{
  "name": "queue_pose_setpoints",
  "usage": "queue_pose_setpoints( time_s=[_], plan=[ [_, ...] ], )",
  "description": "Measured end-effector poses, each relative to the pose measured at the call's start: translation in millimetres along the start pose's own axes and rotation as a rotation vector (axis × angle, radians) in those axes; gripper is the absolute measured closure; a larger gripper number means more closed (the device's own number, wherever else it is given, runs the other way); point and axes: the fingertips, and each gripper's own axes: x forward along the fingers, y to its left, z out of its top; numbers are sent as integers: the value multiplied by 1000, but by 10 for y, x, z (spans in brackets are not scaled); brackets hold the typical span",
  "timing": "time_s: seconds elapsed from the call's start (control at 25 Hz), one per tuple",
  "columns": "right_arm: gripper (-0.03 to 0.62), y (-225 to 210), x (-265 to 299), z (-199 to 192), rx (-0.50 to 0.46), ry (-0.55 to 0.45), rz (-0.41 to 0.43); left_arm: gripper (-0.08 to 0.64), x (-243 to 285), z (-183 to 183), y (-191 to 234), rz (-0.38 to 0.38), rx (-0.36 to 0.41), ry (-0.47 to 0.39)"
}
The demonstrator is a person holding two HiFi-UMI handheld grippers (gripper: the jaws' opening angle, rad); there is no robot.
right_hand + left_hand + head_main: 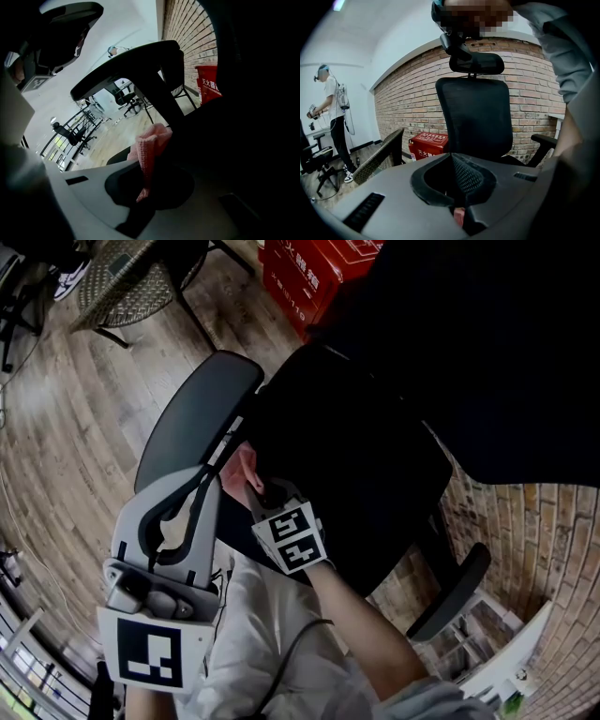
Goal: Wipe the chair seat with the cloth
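The left gripper (202,486) is nearest the head camera, held just off the front corner of the black chair (375,474), beside its grey armrest (197,418). In its own view its fingers (469,177) are pressed together with nothing between them, and they point across the seat at the chair's backrest (478,117) and headrest (476,63).

The right gripper (265,491) reaches in at the chair seat's (366,502) near edge, just beside that same armrest. Its fingers pinch a pink knitted cloth (149,145), which stands up out of the grip in a bunched fold. In the head view the cloth (244,468) sits at the seat's rim under the armrest. The seat is too dark to tell whether the cloth touches it.

Behind the chair stands a brick wall (408,98), with 1 red box (429,143) on the floor at its foot. A wicker chair (377,157) is near the box. A person (333,108) stands well apart from the chair, holding grippers.
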Motion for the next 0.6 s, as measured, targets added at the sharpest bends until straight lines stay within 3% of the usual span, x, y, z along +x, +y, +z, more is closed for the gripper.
queue_pose_setpoints(
  time_s=[0.24,0.6],
  plan=[
    [540,44,4,-53,-32,16,8,541,16,-29,-31,-9,4,8],
    [540,-504,-159,-23,-35,12,-88,541,85,-3,-126,-29,9,5]
  ],
)
